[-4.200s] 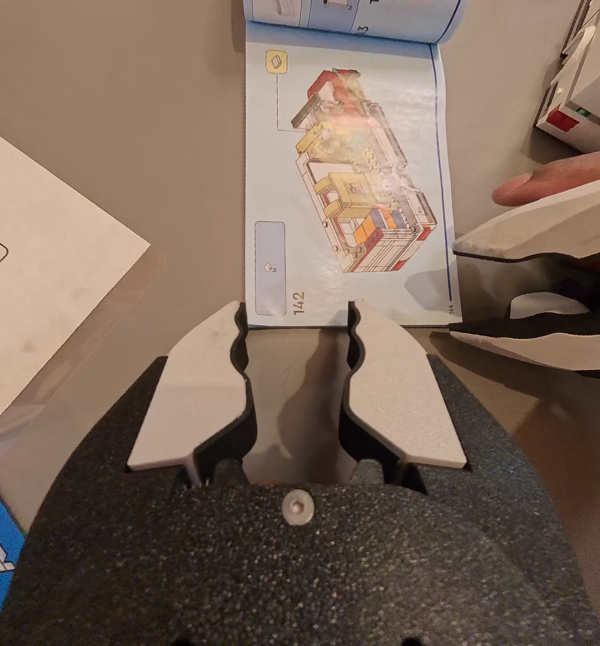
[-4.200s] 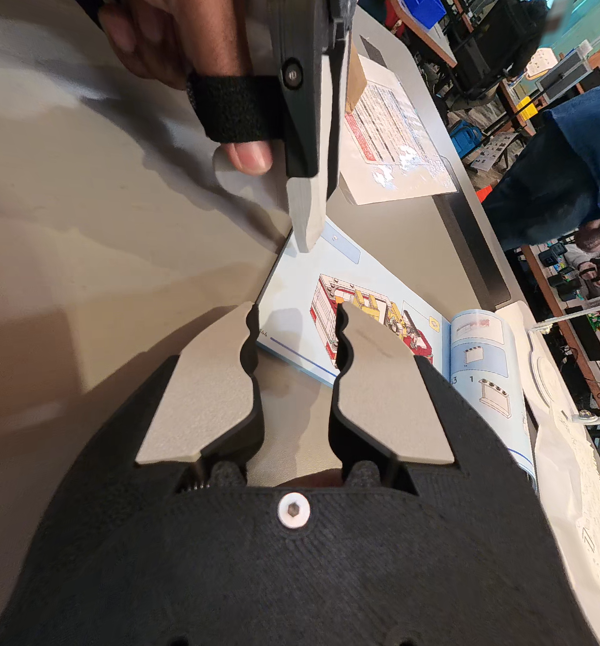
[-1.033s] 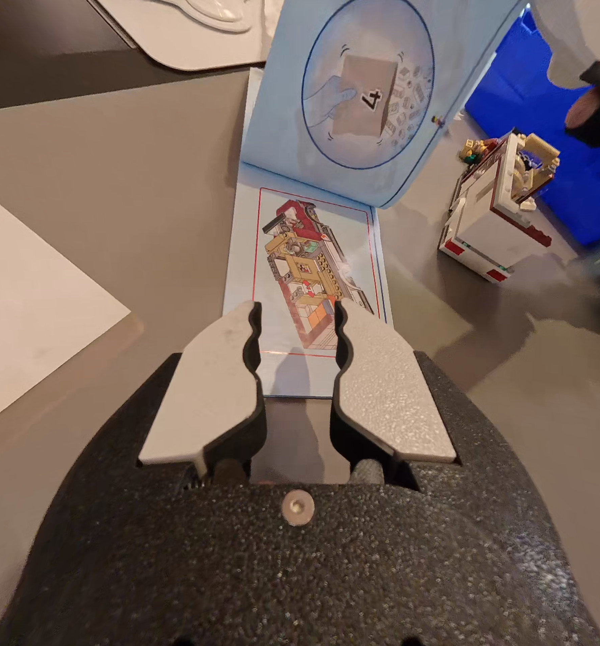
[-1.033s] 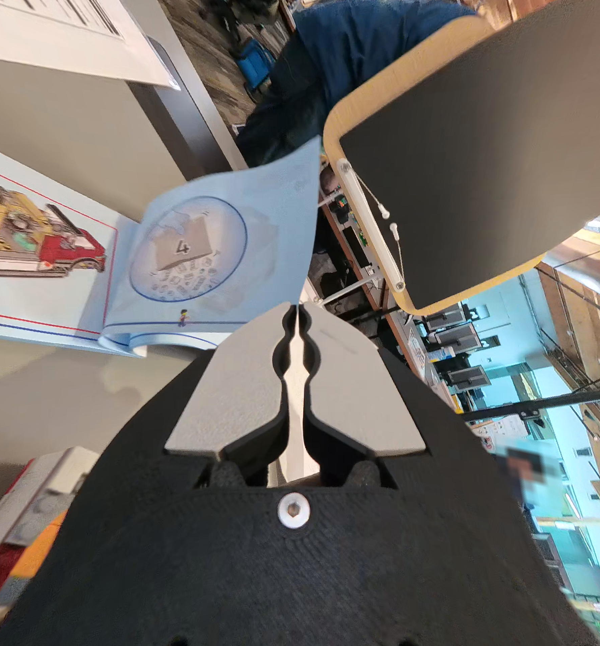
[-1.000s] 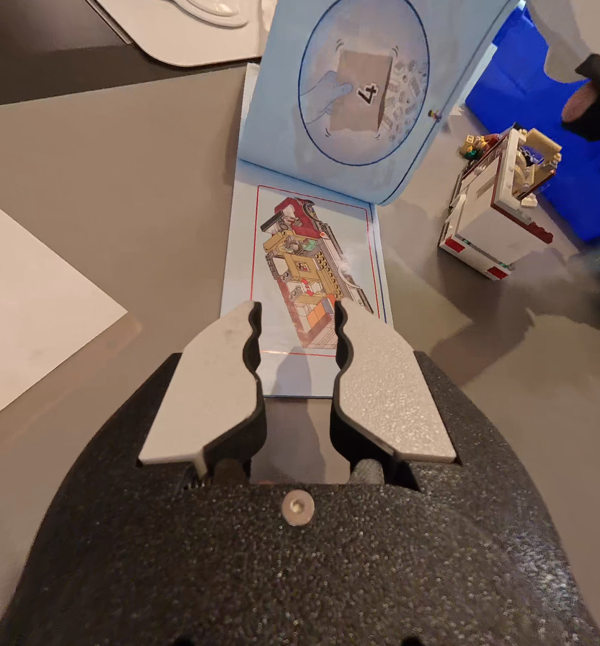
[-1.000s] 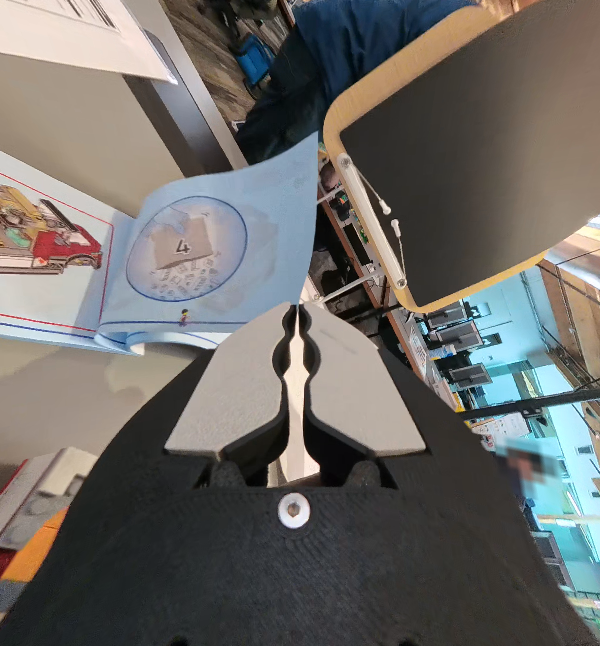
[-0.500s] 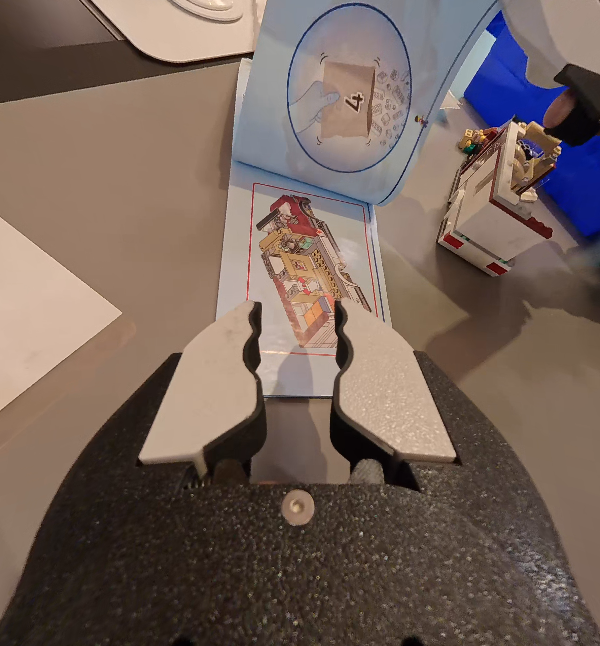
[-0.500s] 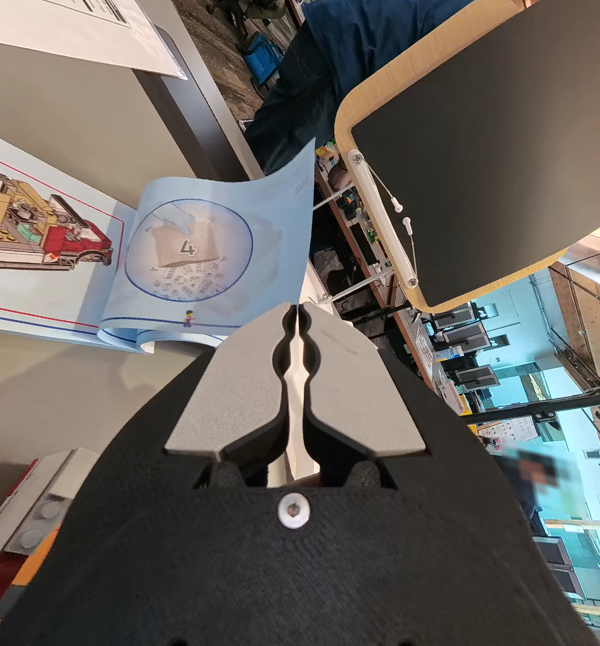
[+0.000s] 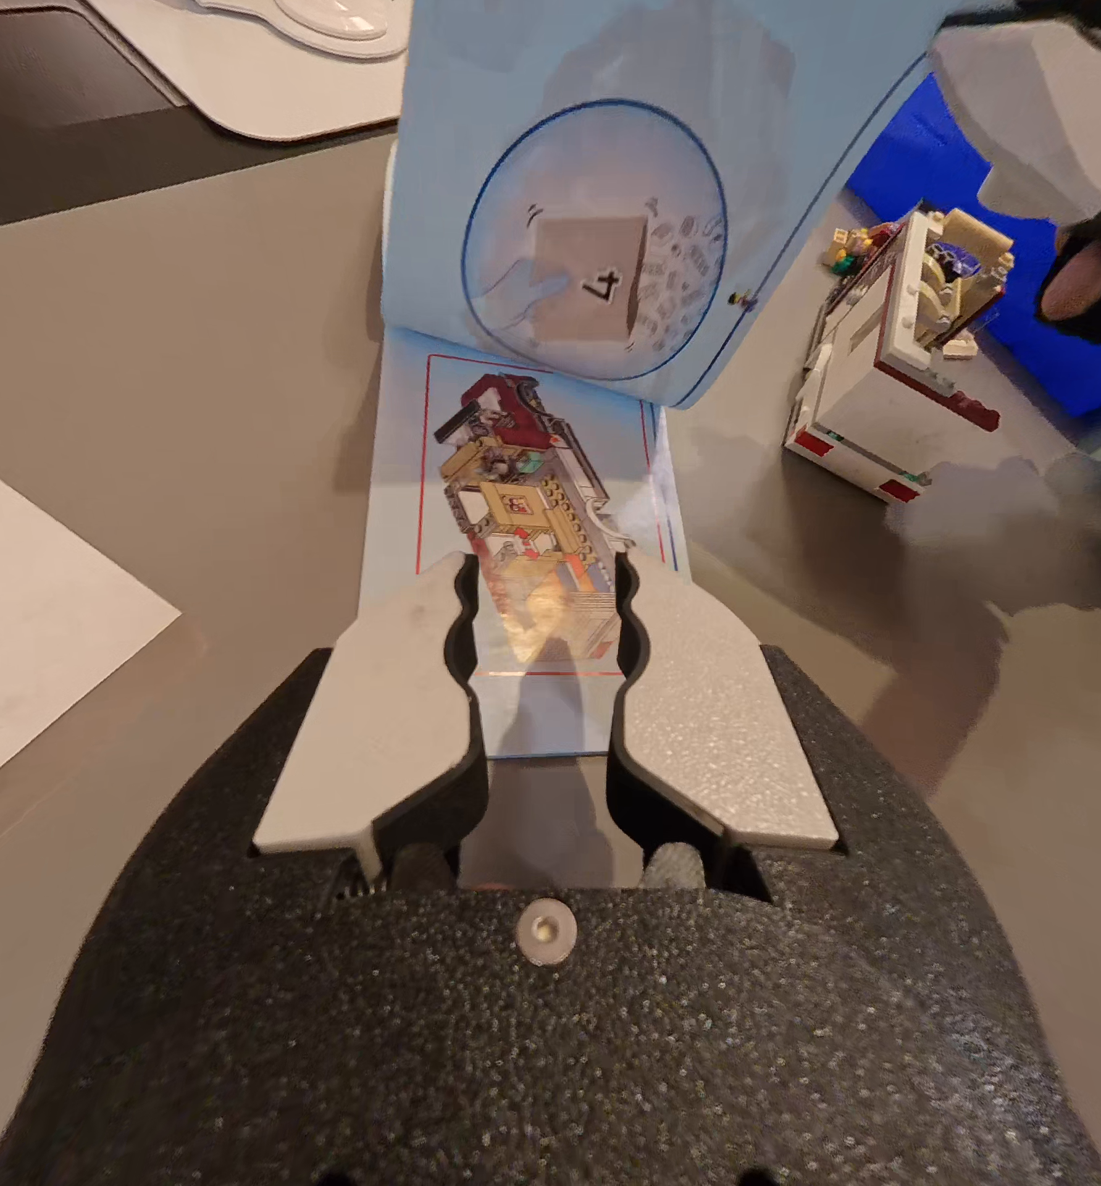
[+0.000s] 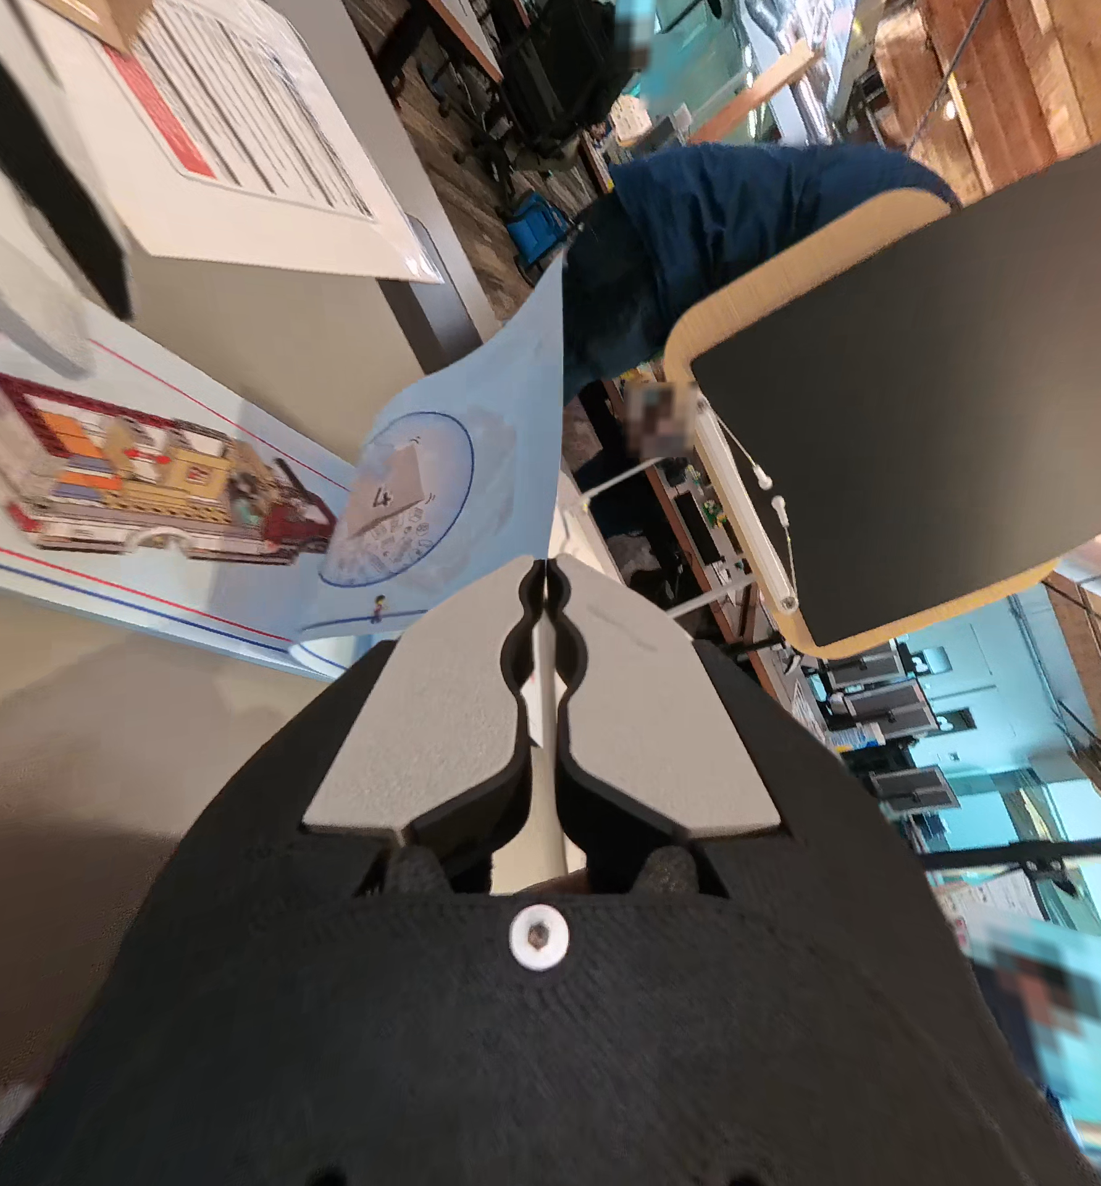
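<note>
An open light-blue instruction booklet [image 9: 535, 488] lies on the grey table [image 9: 182, 353]. My left gripper [image 9: 541, 571] is open, its fingers low over the near end of the flat page that shows a brick vehicle, with nothing between the pads. My right gripper [image 10: 544, 568] is shut on the outer edge of one page [image 10: 458, 462] and holds it up, curled over the booklet. That lifted page [image 9: 599, 224] stands above the flat one in the left wrist view. A white and red brick model [image 9: 887, 385] stands on the table to the right of the booklet.
A blue bin [image 9: 920, 160] lies behind the model. A white sheet [image 9: 21, 610] lies at the left and a white tray [image 9: 278, 64] at the back. A laminated sheet [image 10: 246, 160], a dark chair back [image 10: 920, 385] and a person in blue [image 10: 727, 212] show beyond the table edge. The tips of one gripper are about 15 cm away from the tips of the other.
My right gripper, shut on the page since a second ago, has raised and swung it further over the booklet. My left gripper stays open and has edged forward over the flat page.
</note>
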`<state>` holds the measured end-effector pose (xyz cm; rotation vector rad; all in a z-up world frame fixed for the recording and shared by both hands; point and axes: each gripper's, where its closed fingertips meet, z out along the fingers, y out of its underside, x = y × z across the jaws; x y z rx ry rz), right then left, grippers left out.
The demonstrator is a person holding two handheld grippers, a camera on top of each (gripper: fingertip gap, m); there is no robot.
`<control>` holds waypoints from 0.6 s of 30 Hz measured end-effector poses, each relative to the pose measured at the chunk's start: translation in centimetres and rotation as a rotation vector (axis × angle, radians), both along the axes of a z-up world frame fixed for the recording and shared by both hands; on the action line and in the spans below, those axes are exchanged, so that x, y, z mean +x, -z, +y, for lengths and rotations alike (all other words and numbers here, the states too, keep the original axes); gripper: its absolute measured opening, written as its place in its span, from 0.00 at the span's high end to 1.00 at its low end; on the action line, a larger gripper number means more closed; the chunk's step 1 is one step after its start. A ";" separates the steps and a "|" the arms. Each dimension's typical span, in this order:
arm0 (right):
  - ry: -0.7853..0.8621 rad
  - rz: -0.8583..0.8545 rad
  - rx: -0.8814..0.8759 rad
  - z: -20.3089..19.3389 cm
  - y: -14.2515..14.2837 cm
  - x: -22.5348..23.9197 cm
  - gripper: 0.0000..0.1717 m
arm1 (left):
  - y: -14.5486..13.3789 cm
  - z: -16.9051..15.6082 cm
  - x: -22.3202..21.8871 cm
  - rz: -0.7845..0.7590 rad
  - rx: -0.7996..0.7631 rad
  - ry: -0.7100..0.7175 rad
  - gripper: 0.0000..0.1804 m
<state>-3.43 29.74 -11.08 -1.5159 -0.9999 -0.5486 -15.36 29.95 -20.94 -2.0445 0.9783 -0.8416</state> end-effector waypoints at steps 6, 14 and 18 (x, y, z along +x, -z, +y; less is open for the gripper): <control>-0.150 -0.018 -0.009 -3.0 0.7 -4.5 0.99 | -0.6 -0.8 1.6 -0.013 0.056 0.043 0.77; -0.244 -0.048 -0.044 -4.8 2.7 -7.4 0.98 | -1.4 -0.6 2.2 -0.053 0.103 0.025 0.78; -0.263 -0.051 -0.062 -5.1 3.3 -7.9 0.97 | -1.6 -0.4 2.4 -0.062 0.125 0.013 0.78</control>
